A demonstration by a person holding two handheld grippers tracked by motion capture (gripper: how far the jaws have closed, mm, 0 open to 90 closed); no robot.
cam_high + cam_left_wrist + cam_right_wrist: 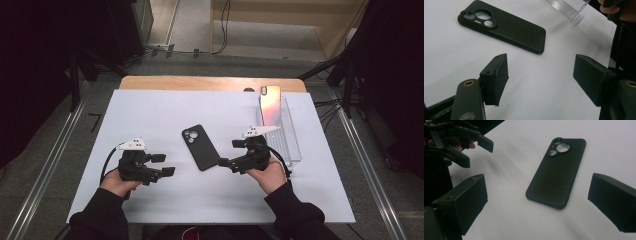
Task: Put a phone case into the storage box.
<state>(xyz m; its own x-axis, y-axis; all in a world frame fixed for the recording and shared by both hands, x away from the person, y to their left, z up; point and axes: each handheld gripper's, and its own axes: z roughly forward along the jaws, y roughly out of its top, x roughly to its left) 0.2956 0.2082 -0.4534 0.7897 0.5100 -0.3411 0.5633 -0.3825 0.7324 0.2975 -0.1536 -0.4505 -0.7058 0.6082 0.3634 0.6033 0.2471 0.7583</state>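
While both tools sit released at the near edge of the white table (150, 107), the left tool (163, 165) and right tool (229, 153) flank a black phone case (200, 147) lying flat between them, untouched, with a phone (269, 105) propped in a clear stand (292, 135) at far right.

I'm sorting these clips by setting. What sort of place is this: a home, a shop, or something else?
Most likely a lab or recording studio, not a home. The white table stands between metal frame rails, with black curtains at the sides and cables on the grey floor.
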